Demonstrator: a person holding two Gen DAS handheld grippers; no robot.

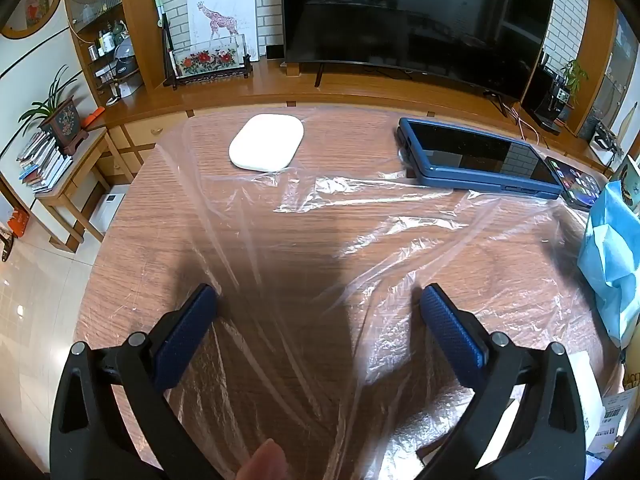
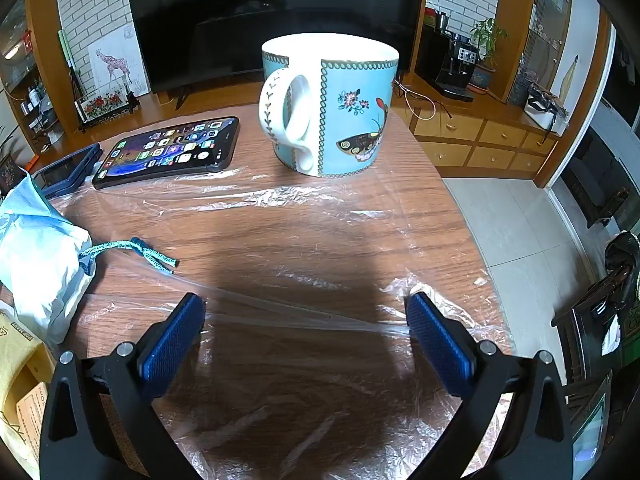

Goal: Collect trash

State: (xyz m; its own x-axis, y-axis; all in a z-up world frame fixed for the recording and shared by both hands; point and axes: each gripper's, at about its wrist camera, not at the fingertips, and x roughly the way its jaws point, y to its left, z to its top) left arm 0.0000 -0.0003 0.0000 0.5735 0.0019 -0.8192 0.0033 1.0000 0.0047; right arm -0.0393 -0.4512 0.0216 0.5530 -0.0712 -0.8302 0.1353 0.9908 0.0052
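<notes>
Blue mug [image 2: 330, 108], lit phone [image 2: 170, 152], blue-cased tablet [image 1: 480, 158], white pad [image 1: 266, 142] on table [image 2: 280, 236].

Right claw [image 2: 306, 312] wide open over clear plastic sheet [image 2: 280, 200], mug [image 2: 340, 112], phone [image 2: 168, 152] beyond

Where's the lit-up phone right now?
In the right wrist view, the phone lies flat at far left on the table, between the mug and blue-cased tablet.

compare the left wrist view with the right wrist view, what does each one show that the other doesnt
Only the left wrist view: the white oval pad and the left tool, open.

Only the right wrist view: the blue butterfly mug, a teal drawstring and the right tool, open.

Both: the clear plastic sheet over the wooden table, the phone, the blue-cased tablet, the pale blue bag.
</notes>
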